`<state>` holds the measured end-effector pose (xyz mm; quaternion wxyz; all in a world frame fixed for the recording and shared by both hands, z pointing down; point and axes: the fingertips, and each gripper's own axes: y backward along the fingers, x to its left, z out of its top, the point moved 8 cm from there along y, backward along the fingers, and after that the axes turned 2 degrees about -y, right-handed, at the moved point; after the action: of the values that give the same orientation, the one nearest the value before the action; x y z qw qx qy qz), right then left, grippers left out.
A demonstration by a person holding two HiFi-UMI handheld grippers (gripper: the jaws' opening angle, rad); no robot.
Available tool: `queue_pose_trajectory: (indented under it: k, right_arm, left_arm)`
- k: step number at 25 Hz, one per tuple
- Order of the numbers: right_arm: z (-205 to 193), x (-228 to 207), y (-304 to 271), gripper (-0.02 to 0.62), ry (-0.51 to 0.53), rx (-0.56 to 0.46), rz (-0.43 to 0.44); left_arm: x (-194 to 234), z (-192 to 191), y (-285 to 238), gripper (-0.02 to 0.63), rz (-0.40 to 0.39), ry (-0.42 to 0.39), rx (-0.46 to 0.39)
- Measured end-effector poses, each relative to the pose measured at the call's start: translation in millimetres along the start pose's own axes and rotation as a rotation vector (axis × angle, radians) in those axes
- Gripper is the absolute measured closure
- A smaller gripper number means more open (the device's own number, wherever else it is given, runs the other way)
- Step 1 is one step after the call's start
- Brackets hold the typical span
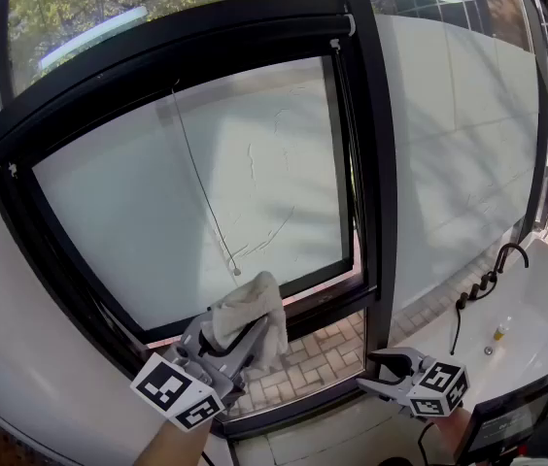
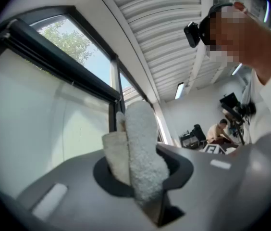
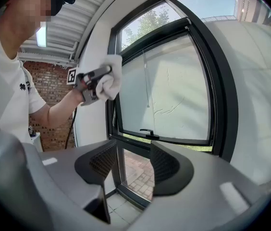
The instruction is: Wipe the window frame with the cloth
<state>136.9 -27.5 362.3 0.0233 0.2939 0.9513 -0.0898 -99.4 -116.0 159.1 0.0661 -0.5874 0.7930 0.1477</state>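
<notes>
Cloth [image 1: 257, 314], off-white and nubbly like terry towelling, stands folded into a thick rounded wad between the jaws of the left gripper [image 1: 243, 340], which are clamped on it. In the left gripper view the cloth [image 2: 142, 153] rises from the grey matte jaws as a plump loop-pile lobe with a flatter, smoother fold at its 9 o'clock. In the head view it sits at about 6 o'clock, over the bottom rail of the window frame [image 1: 369, 163]; whether it presses on the rail cannot be told. The frame is black, smooth and slightly glossy, with straight bars around a frosted pane [image 1: 157, 212] that bears a thin hanging cord [image 1: 204, 194] and faint scratch-like marks. Below the rail a clear pane shows reddish brick paving [image 1: 325, 349].

The right gripper [image 1: 379, 372] hangs at 5 o'clock in the head view, apart from the frame. Its jaws stand spread with nothing between them, and their inner pads [image 3: 163, 163] are dark and finely ribbed.

Each gripper carries a white cube printed with black square markers [image 1: 179, 393]. A slim black curved faucet [image 1: 509, 255] rises at 4 o'clock beside a smooth white basin [image 1: 541, 304].

Small dark print on the person's white shirt [image 3: 24, 86] is too small to read.
</notes>
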Motion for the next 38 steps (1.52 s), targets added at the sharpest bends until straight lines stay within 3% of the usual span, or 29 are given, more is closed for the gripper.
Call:
queue_pose_trajectory:
  k: [5, 11, 19, 28, 38]
  right_arm:
    - [6, -51, 7, 0.376, 0.024, 0.007, -0.001]
    - [12, -121, 34, 0.376, 0.066, -0.001, -0.001]
    - [1, -190, 87, 0.376, 0.075, 0.021, -0.029]
    - [0, -218, 108, 0.376, 0.063, 0.001, -0.034]
    - [-4, -192, 60, 0.376, 0.069, 0.014, 0.073]
  left_arm:
    - [27, 77, -109, 0.5, -0.046, -0.122, -0.069]
    - [64, 161, -261, 0.5, -0.012, -0.26, -0.118]
    - [98, 211, -394, 0.501, 0.137, -0.274, -0.08]
    - [132, 216, -416, 0.5, 0.27, -0.323, -0.01]
    - [162, 216, -337, 0.501, 0.355, -0.359, 0.056]
